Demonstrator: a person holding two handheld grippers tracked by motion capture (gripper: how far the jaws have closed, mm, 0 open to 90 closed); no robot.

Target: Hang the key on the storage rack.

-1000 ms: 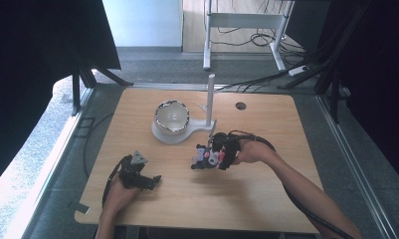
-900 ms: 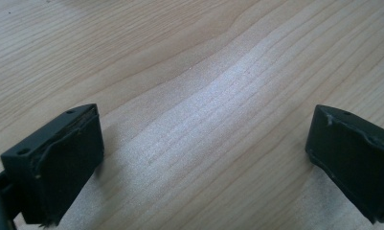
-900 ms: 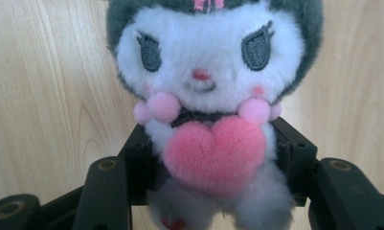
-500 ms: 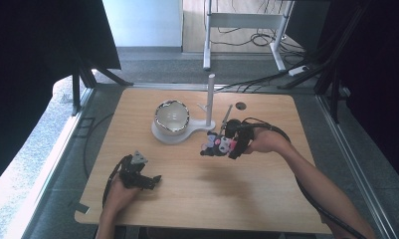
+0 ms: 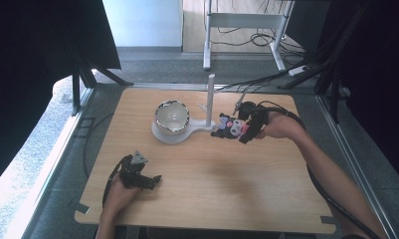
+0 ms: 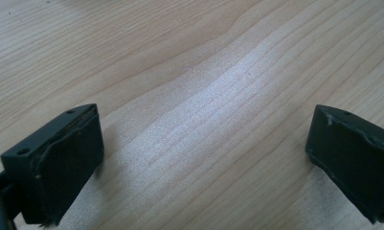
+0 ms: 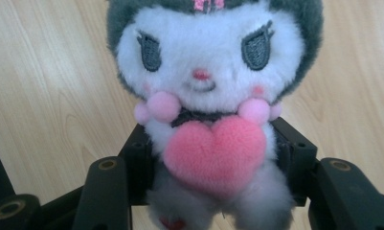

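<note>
High view: the right gripper (image 5: 226, 130) is clamped on a plush toy (image 5: 230, 127) and held above the desk (image 5: 247, 199) toward its far right part, just beside the white stand (image 5: 179, 133) that carries a shiny bowl (image 5: 171, 116) and an upright post (image 5: 210, 99). The right forearm reaches in from the near right corner, wrist bent toward the stand. The left gripper (image 5: 154, 180) rests near the near left corner, the hand wrapped round its body.

Left gripper view: the two black jaws stand wide apart over bare wood, nothing between them.

Right gripper view: the jaws squeeze the plush toy at its body on both sides, just behind the pink heart (image 7: 214, 153); its white face and grey hood point at the camera. No legible writing appears.
</note>
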